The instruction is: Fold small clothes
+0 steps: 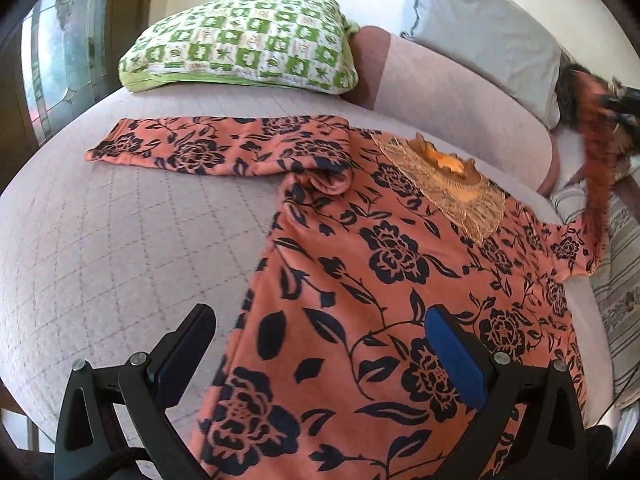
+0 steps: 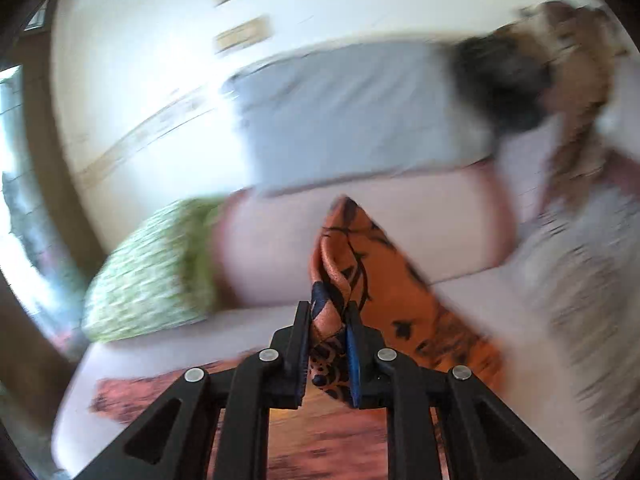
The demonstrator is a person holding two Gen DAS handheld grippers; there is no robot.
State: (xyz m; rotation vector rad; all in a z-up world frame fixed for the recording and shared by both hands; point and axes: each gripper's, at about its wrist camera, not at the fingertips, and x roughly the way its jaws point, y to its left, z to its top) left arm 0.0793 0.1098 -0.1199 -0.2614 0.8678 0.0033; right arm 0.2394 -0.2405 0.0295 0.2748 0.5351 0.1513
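**Here: floral top spread on a sofa, one sleeve lifted**

Here the left wrist view is showing an orange top point(image 1: 360, 248) printed with dark navy roses, leaves and trailing stems, lying flat on the quilted pale pink sofa seat point(image 1: 120, 248). Its neckline is carrying a gold lace yoke point(image 1: 448, 184) with a ruffled collar, through which a yellow-orange inner side is showing. One long sleeve point(image 1: 208, 148) is stretching flat across the seat toward the green-and-white patterned cushion point(image 1: 244, 44), and a small fold of fabric is bunching where that sleeve is meeting the body. The hem end is running toward the camera, under the left gripper point(image 1: 320, 356), whose jaws are standing wide apart and released, one blue pad over bare seat and the other over the printed cloth; whether they are touching the fabric cannot be told.

At the far right of that view the other sleeve is rising off the seat, motion-blurred, up to the right gripper point(image 1: 620, 106). In the right wrist view, itself heavily blurred, the right gripper point(image 2: 328, 344) is clenching its jaws on the sleeve's cuff end, the fabric pinched between the pads and standing up in a folded peak beyond them. A grey pillow point(image 2: 352, 116) is leaning against the wall behind the sofa.
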